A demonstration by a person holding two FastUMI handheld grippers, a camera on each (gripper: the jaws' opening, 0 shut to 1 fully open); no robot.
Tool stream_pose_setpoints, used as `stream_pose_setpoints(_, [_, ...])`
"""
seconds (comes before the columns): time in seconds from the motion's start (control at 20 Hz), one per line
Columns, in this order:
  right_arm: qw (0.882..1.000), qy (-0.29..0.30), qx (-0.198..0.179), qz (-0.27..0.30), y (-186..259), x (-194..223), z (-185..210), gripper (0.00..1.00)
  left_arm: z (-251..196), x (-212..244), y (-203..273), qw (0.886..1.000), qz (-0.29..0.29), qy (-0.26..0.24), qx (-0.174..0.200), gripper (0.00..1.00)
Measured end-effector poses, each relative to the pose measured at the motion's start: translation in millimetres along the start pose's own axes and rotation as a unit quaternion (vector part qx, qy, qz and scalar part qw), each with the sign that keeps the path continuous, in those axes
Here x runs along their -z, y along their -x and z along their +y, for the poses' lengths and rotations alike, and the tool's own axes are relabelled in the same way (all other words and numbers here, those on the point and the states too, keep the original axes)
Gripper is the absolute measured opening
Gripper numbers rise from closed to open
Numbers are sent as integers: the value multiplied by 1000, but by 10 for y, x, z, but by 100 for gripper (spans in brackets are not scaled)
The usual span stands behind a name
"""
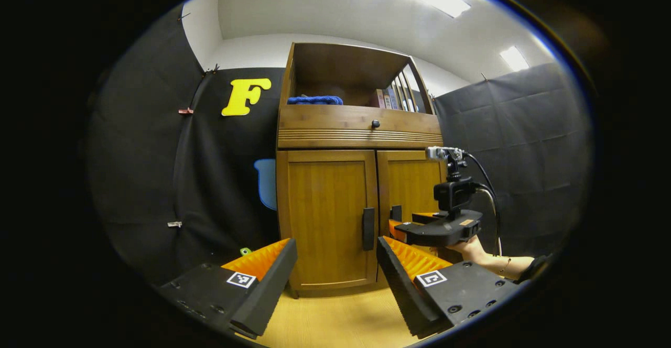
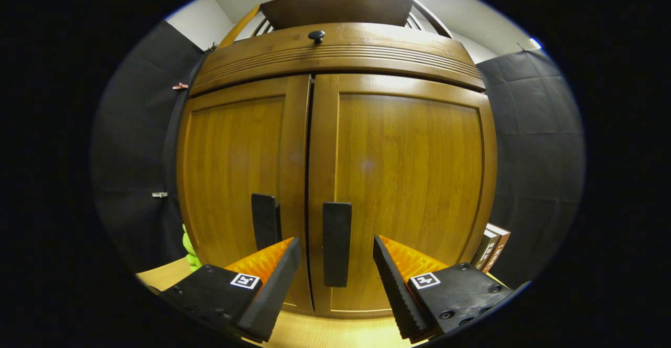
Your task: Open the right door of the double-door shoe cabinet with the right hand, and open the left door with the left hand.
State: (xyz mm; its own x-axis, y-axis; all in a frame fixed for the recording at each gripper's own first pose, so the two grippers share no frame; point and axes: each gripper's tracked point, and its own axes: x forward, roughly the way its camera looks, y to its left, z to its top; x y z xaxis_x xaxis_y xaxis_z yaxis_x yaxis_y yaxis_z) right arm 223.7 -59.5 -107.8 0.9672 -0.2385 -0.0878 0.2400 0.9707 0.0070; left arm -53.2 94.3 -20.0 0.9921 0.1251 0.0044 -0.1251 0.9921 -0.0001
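While both doors sit closed, my right gripper [image 2: 335,264] is spread wide around the right door's handle [image 2: 336,243], not touching | my left gripper [image 1: 335,264] gapes, well back from the left door's handle [image 1: 368,228] | blue cloth [image 1: 314,99] and books [image 1: 388,98] on the cabinet's [image 1: 335,128] open shelf | two books [image 2: 491,253] lean at its lower right corner.

The right gripper [image 2: 335,264] faces the front of the wooden shoe cabinet [image 2: 335,54], its fingers spread wide to either side of the dark upright handle [image 2: 336,243] on the right door [image 2: 409,180], not touching it. The left door [image 2: 236,170] is closed beside it, carrying its own dark handle [image 2: 264,221], and a small round knob [image 2: 316,35] sits on the drawer front above. Low at the cabinet's right stand some books [image 2: 491,252], and a green thing [image 2: 188,248] peeks out at its lower left.
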Motion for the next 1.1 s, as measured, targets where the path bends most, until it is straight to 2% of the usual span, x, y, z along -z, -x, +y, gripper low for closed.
stream_pose_setpoints(0.15, [1000, -4, 2, 0, -176, 67, 19, 83, 72, -24, -10, 1000, -9, 6, -7, 95])
stream_pose_setpoints(0.5, [1000, 5, 14, -2, -394, 127, -22, 82, 148, 24, -77, 1000, -7, 6, -13, 95])
stream_pose_setpoints(0.55, [1000, 8, 15, -5, -404, 118, -23, 72, 169, 37, -91, 1000, -7, 6, -15, 95])
stream_pose_setpoints(0.6, [1000, 9, 13, -8, -449, 112, -15, 72, 185, 45, -95, 1000, -5, 7, -17, 95])
stream_pose_setpoints(0.65, [1000, 2, -6, -7, -426, 126, 75, 59, 208, 69, -103, 1000, -4, 7, -19, 95])
stream_pose_setpoints(0.75, [1000, 16, 7, -9, -430, 123, 82, 34, 249, 97, -102, 1000, 0, 7, -25, 95])
stream_pose_setpoints(0.85, [999, 33, 8, -9, -434, 135, 74, 33, 276, 116, -110, 999, 5, 6, -31, 95])
stream_pose_setpoints(0.95, [1000, 28, 2, 7, -339, 129, 69, 19, 284, 125, -115, 999, 9, 6, -35, 95])
stream_pose_setpoints(1.1, [999, 35, -13, 14, -264, 144, 75, 18, 252, 123, -106, 999, 11, 8, -34, 95])
